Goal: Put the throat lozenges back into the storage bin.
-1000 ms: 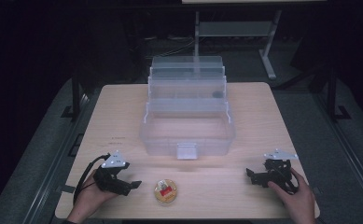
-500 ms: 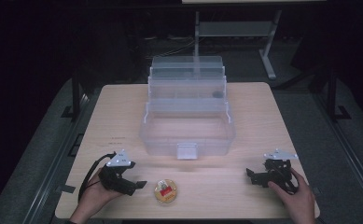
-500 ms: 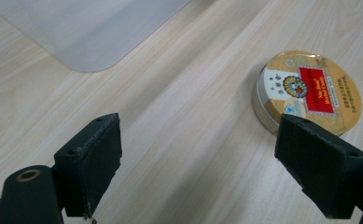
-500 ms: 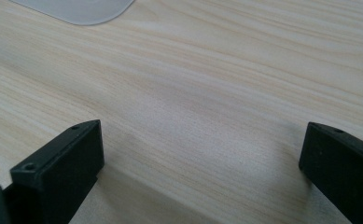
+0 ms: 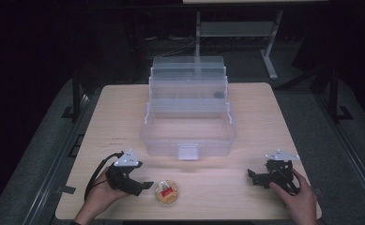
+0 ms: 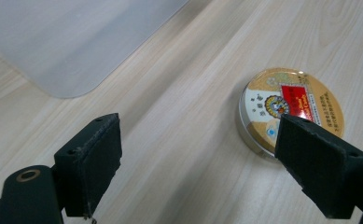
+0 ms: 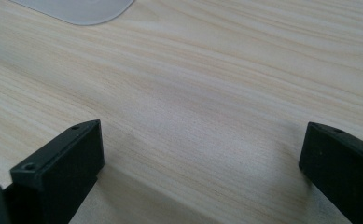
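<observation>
A pale wood-grain table (image 5: 264, 112) carries a clear plastic tiered organiser box (image 5: 188, 117), opened so that its trays step upward toward the far edge, with a small latch tab on its near wall. Near the table's front edge, left of centre, lies a small round tin with a gold, red and white printed lid (image 5: 165, 192), flat on the wood and well apart from the box. The left gripper (image 5: 141, 185), a black two-jaw tool held in the person's left hand (image 5: 100, 197), sits low over the table just left of the tin with its jaws pointing toward it. In the left gripper view (image 6: 207, 163) the jaws stand wide apart with bare wood between them; the right-hand jaw overlaps the near rim of the tin (image 6: 289, 109), but whether it touches the tin cannot be told, and nothing is gripped. A frosted rounded corner of the box (image 6: 72, 42) fills the upper left of that view. The right gripper (image 5: 254, 176), held in the person's right hand (image 5: 300, 199), rests near the front right of the table, well apart from the tin and the box. In the right gripper view (image 7: 202, 158) its jaws are likewise spread wide over bare table (image 7: 207, 93), holding nothing.
</observation>
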The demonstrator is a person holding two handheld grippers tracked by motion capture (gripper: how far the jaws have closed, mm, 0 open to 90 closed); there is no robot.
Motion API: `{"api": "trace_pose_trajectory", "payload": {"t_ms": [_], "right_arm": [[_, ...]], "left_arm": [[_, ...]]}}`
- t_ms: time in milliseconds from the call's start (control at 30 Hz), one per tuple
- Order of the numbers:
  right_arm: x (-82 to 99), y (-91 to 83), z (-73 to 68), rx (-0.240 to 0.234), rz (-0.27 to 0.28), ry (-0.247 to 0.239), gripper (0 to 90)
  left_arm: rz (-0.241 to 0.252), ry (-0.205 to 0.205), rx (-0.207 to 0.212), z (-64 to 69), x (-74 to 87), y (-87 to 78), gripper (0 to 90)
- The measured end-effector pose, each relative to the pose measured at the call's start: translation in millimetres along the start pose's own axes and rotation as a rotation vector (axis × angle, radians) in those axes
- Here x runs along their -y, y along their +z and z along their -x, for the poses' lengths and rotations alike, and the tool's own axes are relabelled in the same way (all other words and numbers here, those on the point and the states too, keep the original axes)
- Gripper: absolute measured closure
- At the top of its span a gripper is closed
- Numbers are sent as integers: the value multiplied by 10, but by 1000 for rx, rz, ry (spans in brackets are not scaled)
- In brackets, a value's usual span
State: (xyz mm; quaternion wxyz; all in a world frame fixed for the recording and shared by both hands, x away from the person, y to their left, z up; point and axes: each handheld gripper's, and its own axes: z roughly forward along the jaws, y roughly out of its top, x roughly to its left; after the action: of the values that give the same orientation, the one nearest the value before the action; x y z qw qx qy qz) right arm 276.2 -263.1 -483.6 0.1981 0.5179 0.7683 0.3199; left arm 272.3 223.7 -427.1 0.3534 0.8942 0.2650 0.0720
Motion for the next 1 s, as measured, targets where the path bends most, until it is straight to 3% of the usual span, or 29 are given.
{"api": "trace_pose_trajectory", "payload": {"t_ms": [1000], "right_arm": [[0,0,0,0,0,0,0]], "left_arm": [[-14,69,67,209,-235,218,140]]}}
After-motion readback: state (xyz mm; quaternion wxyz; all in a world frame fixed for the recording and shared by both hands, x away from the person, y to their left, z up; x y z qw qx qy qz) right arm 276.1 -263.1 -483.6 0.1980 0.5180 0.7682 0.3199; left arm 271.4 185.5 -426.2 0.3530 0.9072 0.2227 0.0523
